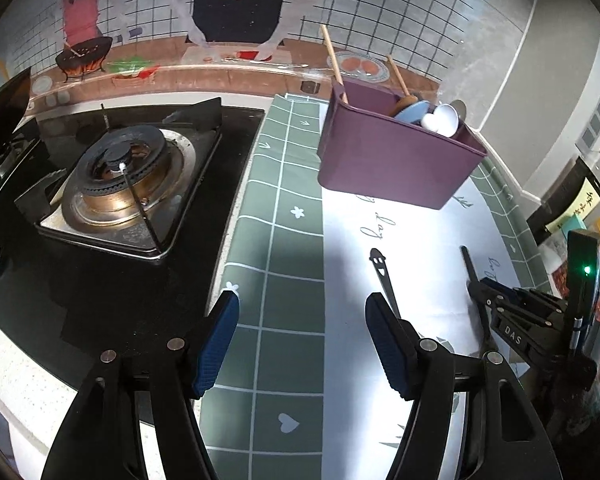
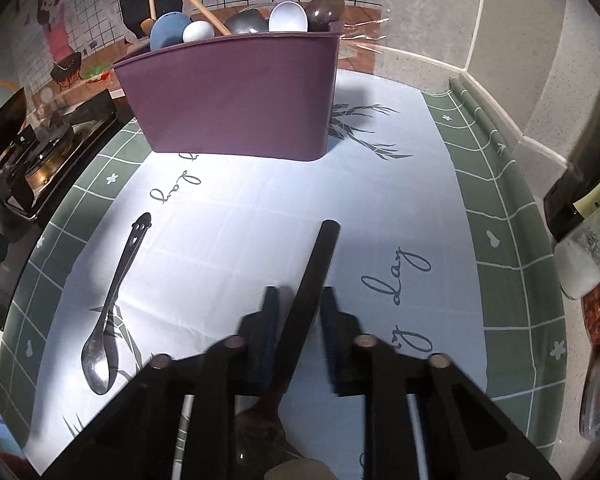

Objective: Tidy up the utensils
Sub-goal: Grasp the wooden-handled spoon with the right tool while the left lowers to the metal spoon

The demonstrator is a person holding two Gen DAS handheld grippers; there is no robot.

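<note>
While the green-and-white mat (image 2: 500, 216) covers most of the counter, the stove (image 1: 128, 184) sits off to its left. At the far side of the mat stands the purple bin (image 2: 236, 96), already stuffed with spoons and wooden handles. Left gripper (image 1: 302, 344) hangs wide apart over the mat, nothing in it. Right gripper (image 2: 299, 320) is narrowed around the black-handled utensil (image 2: 320, 260), though I can't tell if the pads actually touch it. Small metal spoon (image 2: 108, 308) lies on the mat, left of it.
</note>
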